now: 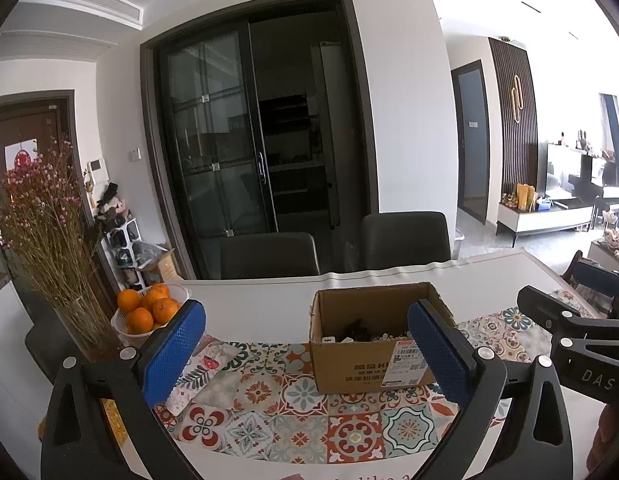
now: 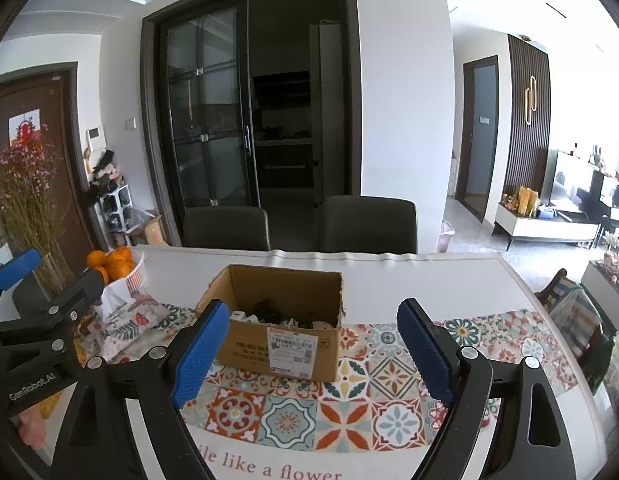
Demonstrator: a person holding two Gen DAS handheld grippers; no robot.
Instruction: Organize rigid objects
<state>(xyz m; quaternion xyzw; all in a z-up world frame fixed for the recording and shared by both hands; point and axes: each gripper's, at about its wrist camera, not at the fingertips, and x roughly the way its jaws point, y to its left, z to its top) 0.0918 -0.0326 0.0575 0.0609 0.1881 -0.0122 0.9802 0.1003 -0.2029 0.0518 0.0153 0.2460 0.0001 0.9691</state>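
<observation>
Both grippers, left gripper point(image 1: 309, 354) and right gripper point(image 2: 309, 354), hover tilted down, jaws wide, empty. Cardboard box point(image 2: 277, 320) holds dark jumbled items; basket point(image 1: 121, 326) holds oranges point(image 1: 149, 306).

A: What can't be made out?

B: The box point(image 2: 281, 320) holds a dark tangle and some pale bits, too small to name. Its near wall hides whatever lies lower inside. The label point(image 2: 293, 350) print is too fine to read.

A: Anything cut off?

B: Yes. The left tongs point(image 1: 309, 352) cover the box's right corner in the left view. The printed line on the surface point(image 2: 389, 280) runs off the bottom edge. The room behind the dark door point(image 1: 269, 120) is too dim to tell.
</observation>
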